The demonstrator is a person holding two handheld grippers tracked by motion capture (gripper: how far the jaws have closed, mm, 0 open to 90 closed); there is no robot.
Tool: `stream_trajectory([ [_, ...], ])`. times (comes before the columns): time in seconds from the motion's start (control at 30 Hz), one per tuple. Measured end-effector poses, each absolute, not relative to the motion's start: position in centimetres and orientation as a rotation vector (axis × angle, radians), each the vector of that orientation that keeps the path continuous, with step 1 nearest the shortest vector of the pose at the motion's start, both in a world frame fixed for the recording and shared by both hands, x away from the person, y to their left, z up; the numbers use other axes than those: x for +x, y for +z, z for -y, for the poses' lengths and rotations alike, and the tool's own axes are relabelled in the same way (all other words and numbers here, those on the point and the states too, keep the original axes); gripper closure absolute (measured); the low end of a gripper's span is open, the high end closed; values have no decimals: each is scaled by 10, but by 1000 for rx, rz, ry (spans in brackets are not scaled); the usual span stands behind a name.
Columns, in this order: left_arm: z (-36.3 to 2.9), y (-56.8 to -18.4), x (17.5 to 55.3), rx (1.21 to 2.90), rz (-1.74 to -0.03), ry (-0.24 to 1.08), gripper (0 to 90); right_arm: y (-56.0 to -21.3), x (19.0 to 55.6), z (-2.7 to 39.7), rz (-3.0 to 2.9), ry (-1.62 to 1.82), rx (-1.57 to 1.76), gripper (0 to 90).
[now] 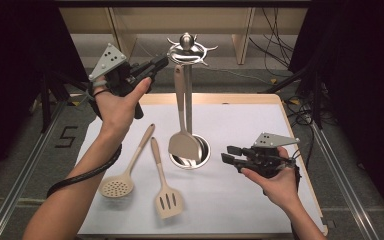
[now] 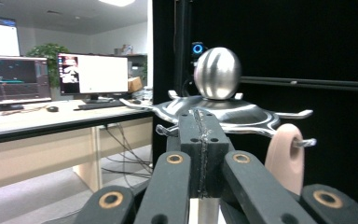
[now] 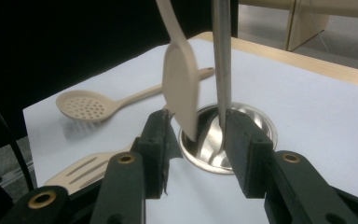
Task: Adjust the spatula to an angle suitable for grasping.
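Right gripper (image 1: 228,154): jaws apart, empty, near stand base (image 1: 204,155)
Left gripper (image 1: 163,60): jaws closed, empty, beside the utensil stand's hook ring (image 1: 192,52)
Spatula (image 1: 183,142): hanging there

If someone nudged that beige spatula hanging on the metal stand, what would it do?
The hanging spatula would probably swing, since it dangles from one hook by its handle hole. It looks light and fairly stiff. The stand likely stays upright on its broad round base.

centre: rack post (image 1: 188,107) and hanging spatula (image 1: 182,142) block passage | left front: skimmer (image 1: 117,186) and slotted turner (image 1: 167,200) lie across worktop (image 1: 220,210) | right and near side: bare worktop, free room | rack top (image 1: 190,50): hooks crowd approach
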State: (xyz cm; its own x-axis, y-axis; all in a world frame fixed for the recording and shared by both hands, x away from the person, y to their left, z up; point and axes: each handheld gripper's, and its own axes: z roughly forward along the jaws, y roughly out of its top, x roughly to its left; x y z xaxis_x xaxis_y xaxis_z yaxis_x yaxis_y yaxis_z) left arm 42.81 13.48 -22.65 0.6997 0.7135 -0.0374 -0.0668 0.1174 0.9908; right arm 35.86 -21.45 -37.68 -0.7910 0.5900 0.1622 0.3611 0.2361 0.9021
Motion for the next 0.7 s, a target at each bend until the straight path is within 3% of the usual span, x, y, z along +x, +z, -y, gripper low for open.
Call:
stream_trajectory([
  [0.7, -137, -219, 460, 1415, -608, 637, 893, -378, 360, 214, -2287, 1586, 908, 617],
])
